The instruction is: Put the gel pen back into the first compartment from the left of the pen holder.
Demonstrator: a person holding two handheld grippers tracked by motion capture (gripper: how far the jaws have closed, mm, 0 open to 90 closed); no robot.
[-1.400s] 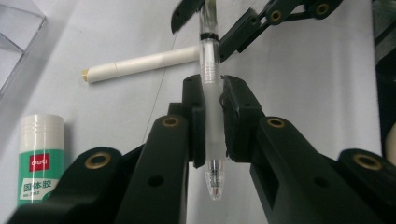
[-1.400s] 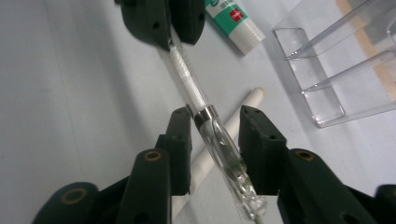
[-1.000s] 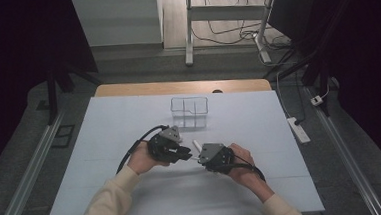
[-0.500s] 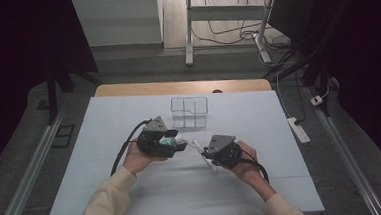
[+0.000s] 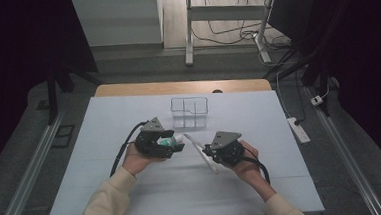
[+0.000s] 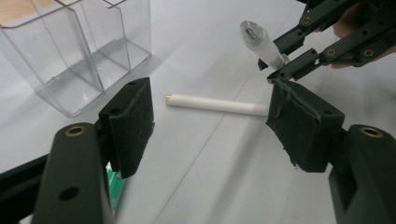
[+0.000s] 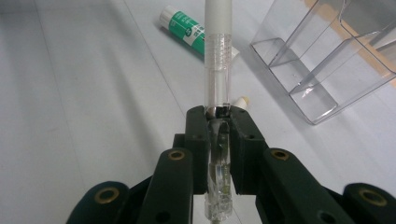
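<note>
The left gripper (image 5: 173, 144) has just released its jaws and drawn left, so the right gripper (image 7: 218, 122), clenching the clear pen (image 7: 218, 70), should stay steady.

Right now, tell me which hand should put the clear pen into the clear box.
Right. The right tool is shut on the clear pen, and the clear box stands just ahead of it. The left tool has just been opening and holds nothing.
</note>
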